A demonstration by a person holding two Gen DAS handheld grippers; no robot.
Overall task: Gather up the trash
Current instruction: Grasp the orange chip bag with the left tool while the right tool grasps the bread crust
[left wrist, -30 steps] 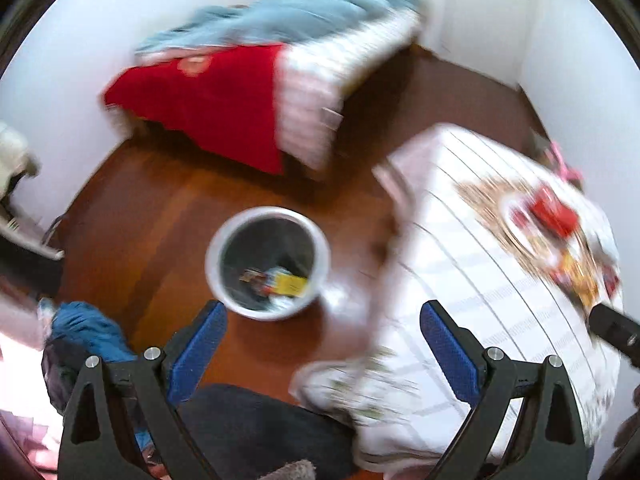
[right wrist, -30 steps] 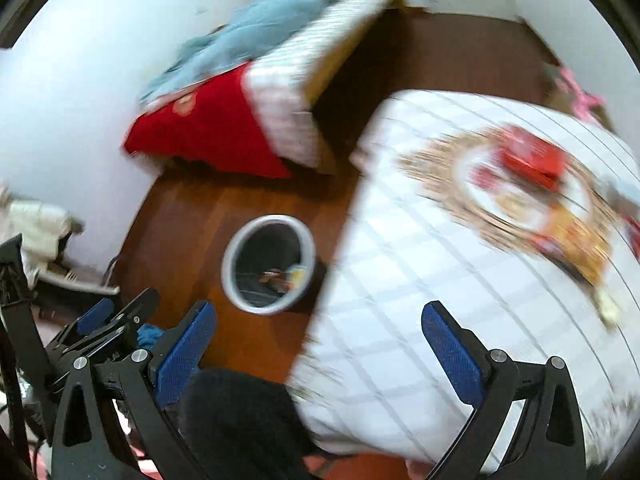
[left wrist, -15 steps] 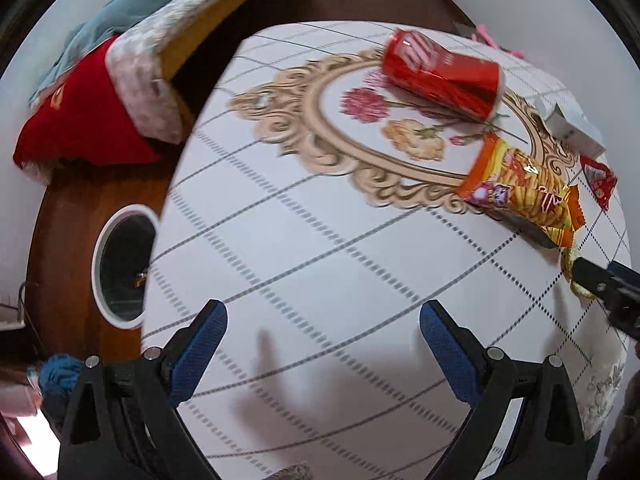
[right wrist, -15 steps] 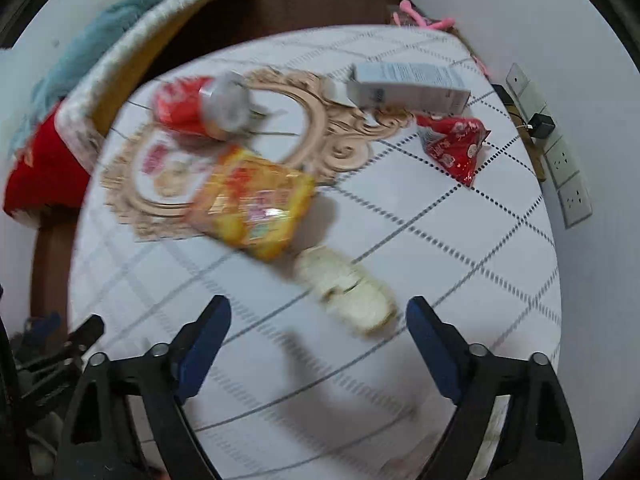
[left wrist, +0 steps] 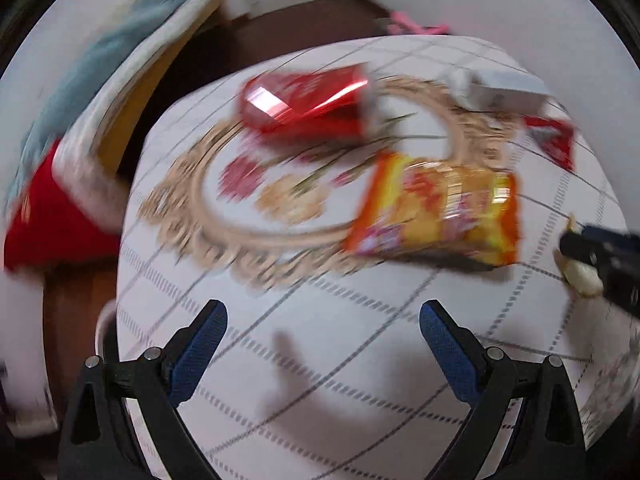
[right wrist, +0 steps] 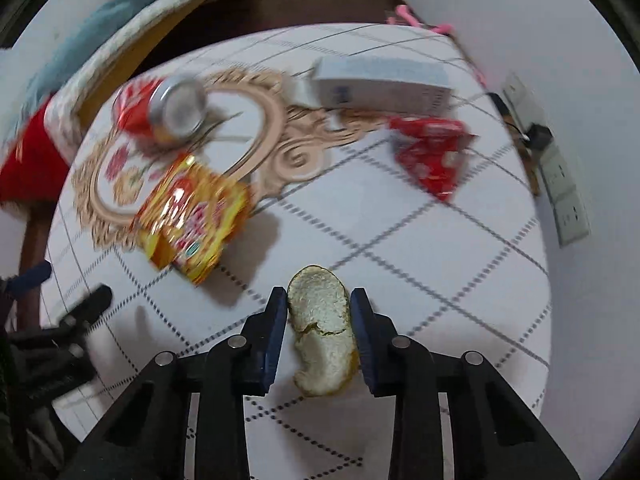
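Note:
My right gripper [right wrist: 319, 300] is shut on a pale fruit peel [right wrist: 320, 320] at the near side of the round white table [right wrist: 460, 248]. The peel and the right gripper also show at the right edge of the left wrist view [left wrist: 580, 272]. My left gripper [left wrist: 322, 324] is open and empty above the table's near part. On the table lie a red soda can [left wrist: 308, 100] on its side, an orange-yellow snack bag [left wrist: 436, 208], a red wrapper [right wrist: 432, 152] and a white carton [right wrist: 380, 84].
A bed with a red and blue cover [right wrist: 48, 92] stands to the left on the dark wooden floor. The rim of a white bin [left wrist: 104, 320] peeks out past the table's left edge. Wall sockets [right wrist: 560, 192] sit on the right wall.
Both grippers swung from over the floor bin to over the table. My right gripper closed on the peel; the left moved nearer the can and snack bag.

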